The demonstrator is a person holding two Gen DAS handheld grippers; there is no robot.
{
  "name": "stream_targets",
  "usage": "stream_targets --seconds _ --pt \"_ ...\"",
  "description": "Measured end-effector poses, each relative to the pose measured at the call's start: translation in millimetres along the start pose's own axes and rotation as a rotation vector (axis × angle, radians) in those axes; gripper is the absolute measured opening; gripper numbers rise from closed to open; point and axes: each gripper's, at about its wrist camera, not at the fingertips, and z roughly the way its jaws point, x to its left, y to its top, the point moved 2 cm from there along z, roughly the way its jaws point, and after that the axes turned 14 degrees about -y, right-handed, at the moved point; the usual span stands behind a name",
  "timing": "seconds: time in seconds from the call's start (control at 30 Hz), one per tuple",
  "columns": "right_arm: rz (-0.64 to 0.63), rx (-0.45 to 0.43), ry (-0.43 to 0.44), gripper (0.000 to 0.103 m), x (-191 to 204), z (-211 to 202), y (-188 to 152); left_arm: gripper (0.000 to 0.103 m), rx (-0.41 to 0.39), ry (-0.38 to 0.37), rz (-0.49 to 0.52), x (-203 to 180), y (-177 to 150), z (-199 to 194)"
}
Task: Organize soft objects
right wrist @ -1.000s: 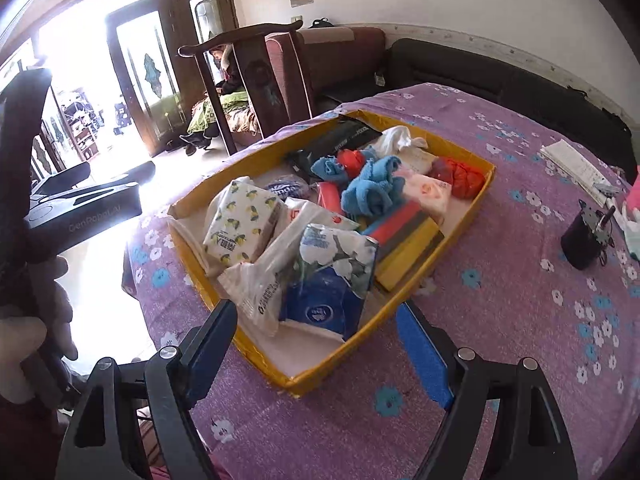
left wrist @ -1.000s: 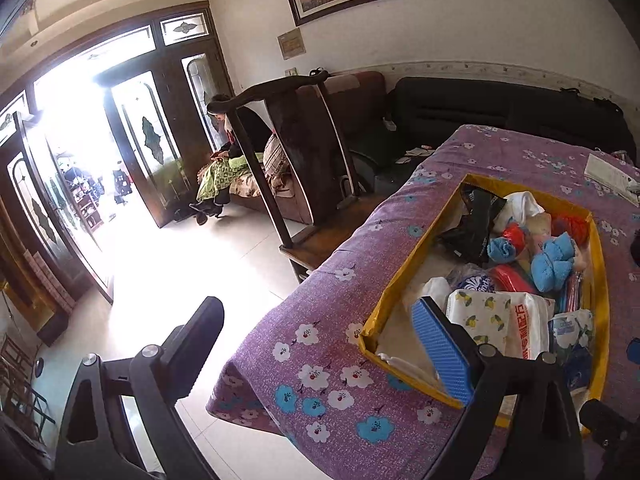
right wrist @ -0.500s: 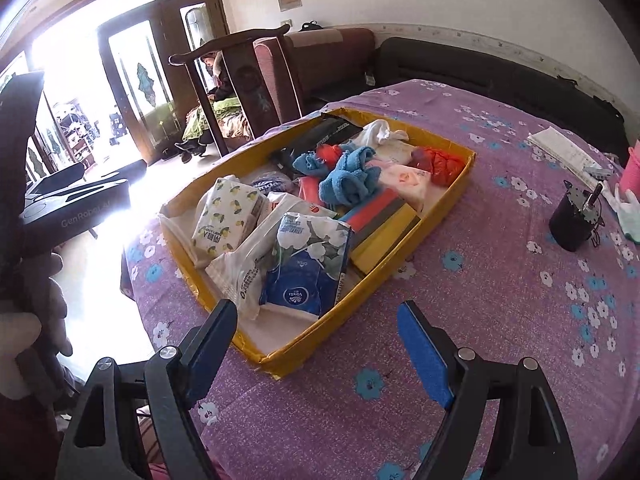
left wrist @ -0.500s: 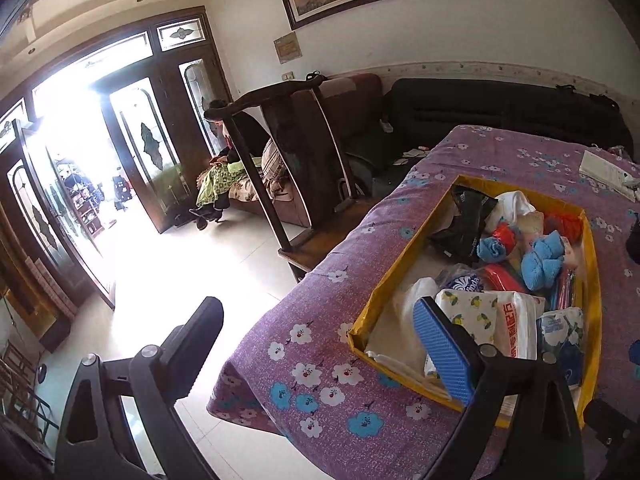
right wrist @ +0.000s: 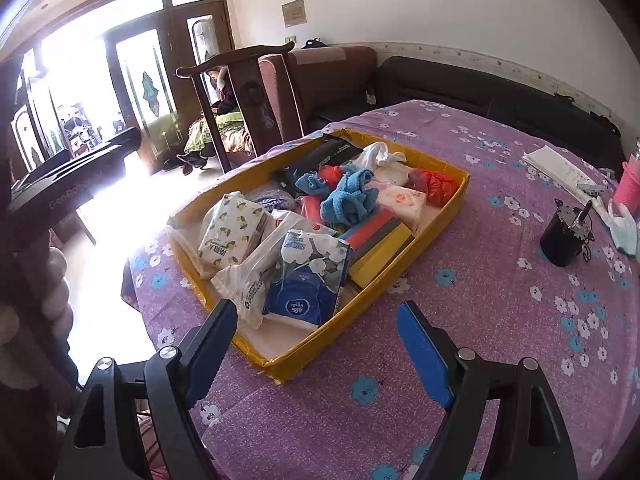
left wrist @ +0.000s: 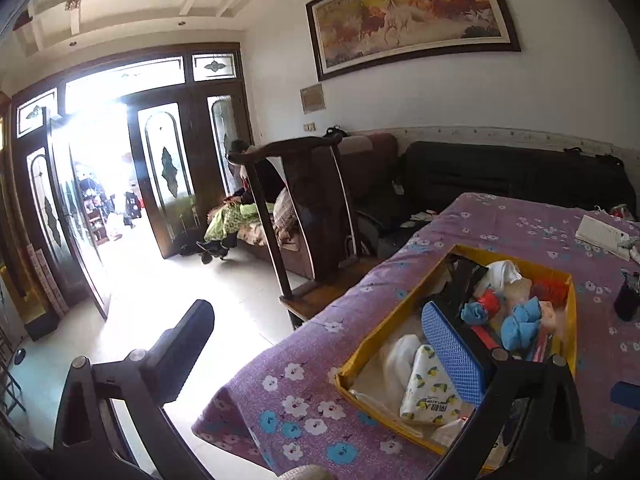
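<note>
Yellow cardboard tray (left wrist: 573,300) of soft packs sits near the table's (left wrist: 520,220) corner; the left gripper (left wrist: 320,352), jaws just widened, holds nothing. Right view: blue cloths (right wrist: 348,200) mid-tray, right gripper (right wrist: 316,340) released, black cup (right wrist: 562,236) aside.

Shallow yellow tray (right wrist: 448,216), centre of frame, crowded with soft objects: lemon-print tissue pack (right wrist: 234,230) at left, blue-and-white tissue pack (right wrist: 306,280) in front, blue towel (right wrist: 350,200) mid-tray, red bundle (right wrist: 436,186) and white cloth (right wrist: 382,158) toward the back.
</note>
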Motion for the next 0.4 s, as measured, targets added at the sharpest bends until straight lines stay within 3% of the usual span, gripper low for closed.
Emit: stream_targets --seconds 0.23,0.4 --pt "-0.04 -0.036 -0.01 0.086 7.5 -7.7 0.4 0.103 0.009 0.031 0.0 -1.5 -3.0 -4.5" --pt "-0.048 -0.04 -0.009 0.087 8.9 -10.4 2.2 0.103 0.067 0.043 -0.008 -5.5 -5.1 -5.5"
